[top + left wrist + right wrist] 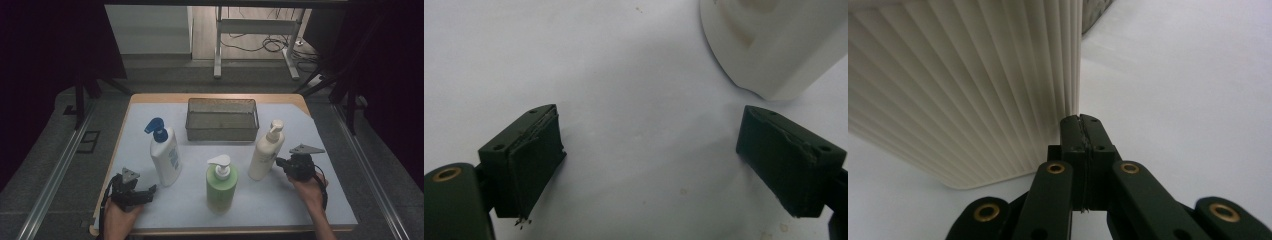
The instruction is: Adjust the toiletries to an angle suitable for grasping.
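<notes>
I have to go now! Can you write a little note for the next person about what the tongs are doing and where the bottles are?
Left tongs: open, empty, low on the table beside the white bottle with the blue pump.
Right tongs: shut, empty, tips right at the ribbed cream bottle; contact unclear.
Green bottle stands at the front, between the other two.
Wire basket sits at the back, nothing in it.
Done: nothing moved into the basket yet.
Left: probably all three bottles.
</notes>
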`<state>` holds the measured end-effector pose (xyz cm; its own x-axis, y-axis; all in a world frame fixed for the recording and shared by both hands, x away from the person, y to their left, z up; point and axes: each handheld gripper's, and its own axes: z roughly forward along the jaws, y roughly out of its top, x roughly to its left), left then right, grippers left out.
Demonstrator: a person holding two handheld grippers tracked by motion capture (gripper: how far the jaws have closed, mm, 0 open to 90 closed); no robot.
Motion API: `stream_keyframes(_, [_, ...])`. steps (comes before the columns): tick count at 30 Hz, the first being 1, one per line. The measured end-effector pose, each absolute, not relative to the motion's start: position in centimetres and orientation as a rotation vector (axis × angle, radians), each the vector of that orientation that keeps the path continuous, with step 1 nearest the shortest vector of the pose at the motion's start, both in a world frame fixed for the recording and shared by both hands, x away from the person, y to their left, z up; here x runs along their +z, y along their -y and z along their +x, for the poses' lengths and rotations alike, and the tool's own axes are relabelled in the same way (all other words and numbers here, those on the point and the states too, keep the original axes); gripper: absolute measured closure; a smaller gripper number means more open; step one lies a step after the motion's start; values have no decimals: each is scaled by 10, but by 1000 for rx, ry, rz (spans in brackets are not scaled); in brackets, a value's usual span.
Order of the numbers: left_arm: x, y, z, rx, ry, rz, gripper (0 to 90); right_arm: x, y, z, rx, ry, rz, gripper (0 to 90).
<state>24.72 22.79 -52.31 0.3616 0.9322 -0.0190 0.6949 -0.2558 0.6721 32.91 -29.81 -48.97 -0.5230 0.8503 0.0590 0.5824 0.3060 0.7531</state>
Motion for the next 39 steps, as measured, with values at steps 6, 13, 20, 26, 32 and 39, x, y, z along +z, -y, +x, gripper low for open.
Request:
stream_keyframes(6, [-523,-228,247,520,-1405,2035,111,-491,297,327,1049,-2247,1275,895])
stream_keyframes(13, [-523,-228,247,520,-1405,2035,111,-491,293,329,1047,-2251,1273,895])
stream_keyframes(20, [-523,-228,247,520,-1405,2034,111,-495,288,338,1061,-2256,1270,893])
stream_keyframes(26, [-523,-228,247,520,-1405,2035,110,-497,282,348,1094,-2269,1264,894])
stream_keyframes(32, [-523,-228,247,520,-1404,2038,110,-500,274,356,1108,-2281,1262,894])
stream_keyframes(39, [-523,-228,247,520,-1405,2035,111,-502,290,349,1120,-2286,1292,878])
